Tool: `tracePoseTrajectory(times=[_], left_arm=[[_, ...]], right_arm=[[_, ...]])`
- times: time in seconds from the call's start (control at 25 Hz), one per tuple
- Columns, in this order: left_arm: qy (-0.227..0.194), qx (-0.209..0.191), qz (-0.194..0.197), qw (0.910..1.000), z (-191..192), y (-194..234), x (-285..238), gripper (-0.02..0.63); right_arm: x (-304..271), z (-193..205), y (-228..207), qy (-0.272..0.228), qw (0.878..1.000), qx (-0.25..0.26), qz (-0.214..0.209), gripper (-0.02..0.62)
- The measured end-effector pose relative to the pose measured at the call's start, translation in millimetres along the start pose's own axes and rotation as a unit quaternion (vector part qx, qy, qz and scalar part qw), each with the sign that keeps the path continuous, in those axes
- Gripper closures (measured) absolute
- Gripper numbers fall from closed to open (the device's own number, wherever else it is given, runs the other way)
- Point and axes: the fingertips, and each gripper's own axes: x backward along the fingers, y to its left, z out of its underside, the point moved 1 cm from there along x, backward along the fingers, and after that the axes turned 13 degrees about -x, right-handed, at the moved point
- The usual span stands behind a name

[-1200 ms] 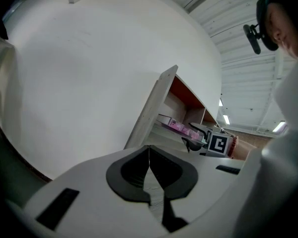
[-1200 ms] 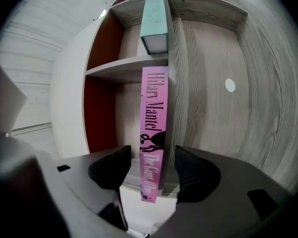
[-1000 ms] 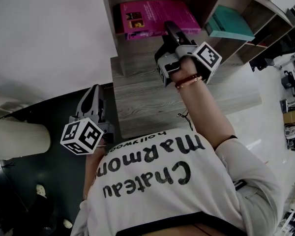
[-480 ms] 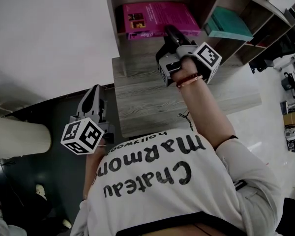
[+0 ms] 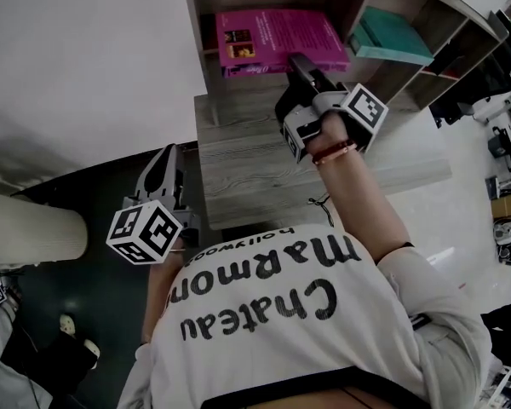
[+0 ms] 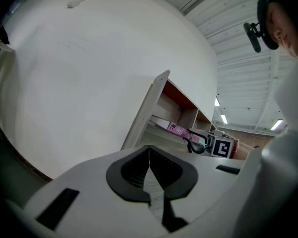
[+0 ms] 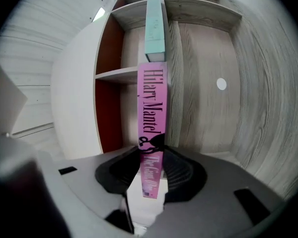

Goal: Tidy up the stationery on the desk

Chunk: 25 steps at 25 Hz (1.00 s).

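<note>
Two grippers are held by a person in a white shirt [image 5: 264, 305] with black letters. Closest is the left gripper [image 5: 164, 156], low down beside the desk [image 5: 247, 169] and over the dark floor [image 5: 94, 194]. Its two fingers are pressed together [image 6: 149, 150] and nothing is between them. It points up toward the white wall [image 5: 77, 49]. A white bin [image 5: 30, 237] stands on the floor off to the left, well apart from it.

Next comes the grey wooden desk, right in front of the person. The right gripper [image 5: 300, 62] is above the far side of the desk, at the mouth of the wooden shelf [image 5: 196, 24]. Its fingers are closed tight on the near end of the pink book [image 5: 277, 37]. In the right gripper view [image 7: 151, 155] the thin spine of the pink book [image 7: 152, 108] sits between the two dark pads and runs straight away from them. The rest of this book reaches into a shelf box.

Farther on, a teal book [image 5: 392, 37] lies in the next shelf box to the right.
</note>
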Motion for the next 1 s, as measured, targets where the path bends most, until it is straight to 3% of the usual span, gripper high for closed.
tracePoseTrajectory(times=[0.28,0.48,0.68,1.0], left_arm=[[0.003,0.001,0.011,0.9999,10.9,-15.9,5.7,0.589],[0.006,0.004,0.021,0.9998,16.8,-25.6,6.0,0.589],[0.008,0.009,0.031,0.9994,23.1,-33.2,0.9,0.589],[0.012,0.016,0.030,0.9993,29.4,-35.4,3.0,0.589]], right_arm=[[34.9,17.6,4.4,0.047,0.997,0.062,-0.020,0.445],[56.1,35.3,7.1,0.084,0.987,0.132,-0.030,0.446],[74.7,47.9,-10.9,0.119,0.973,0.196,-0.003,0.446],[96.5,51.2,-55.8,0.140,0.958,0.244,0.062,0.446]])
